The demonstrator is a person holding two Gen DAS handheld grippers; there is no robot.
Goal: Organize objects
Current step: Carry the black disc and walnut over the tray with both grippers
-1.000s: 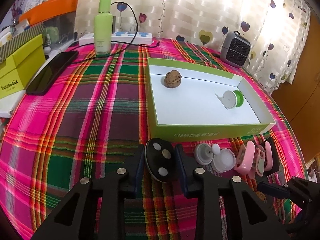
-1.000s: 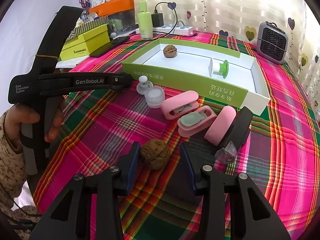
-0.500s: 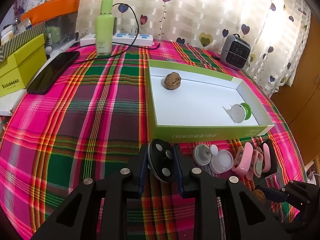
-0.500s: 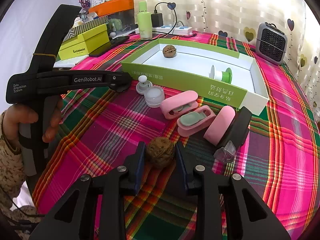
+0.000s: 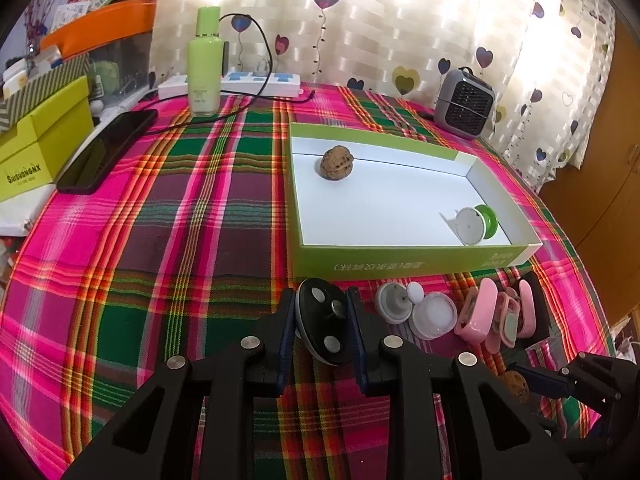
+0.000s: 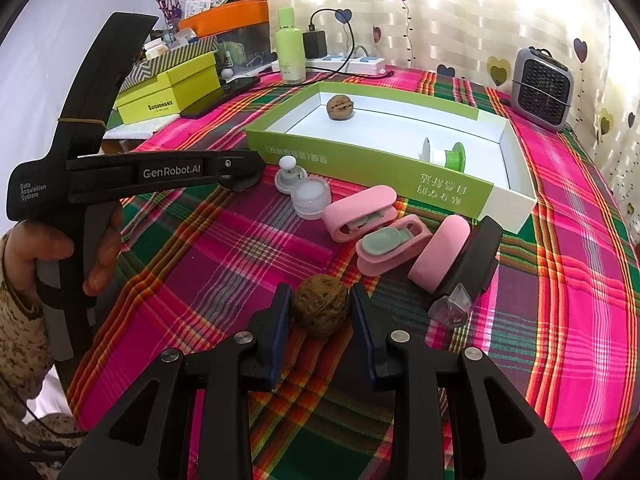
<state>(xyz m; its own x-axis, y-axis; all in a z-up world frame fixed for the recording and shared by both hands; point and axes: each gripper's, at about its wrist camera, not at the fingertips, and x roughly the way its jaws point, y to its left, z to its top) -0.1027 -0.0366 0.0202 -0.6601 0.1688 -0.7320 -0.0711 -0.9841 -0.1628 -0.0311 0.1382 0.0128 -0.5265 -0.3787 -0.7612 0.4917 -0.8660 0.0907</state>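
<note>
Plaid tablecloth (image 5: 160, 240), left gripper (image 5: 322, 326) clamping black disc (image 5: 320, 320), right gripper (image 6: 320, 312) clamping walnut (image 6: 319, 310)

left gripper (image 5: 321, 330): matte black plastic, two triangular cut-out arms, dark blue pads on the fingers (image 5: 285, 340), round silver screws on top
right gripper (image 6: 320, 320): same black build, blue pads, four silver screw heads, open triangular windows in each arm
left gripper side view: white print "GenRobot.AI" and "Data Acquisition System", grey grip, thin band around the upright handle
hand (image 6: 60, 252): wrapped round the grey grip
sleeve (image 6: 18, 320): mottled tan-and-brown camouflage fabric
cable (image 6: 24, 412): thin, dark
</note>
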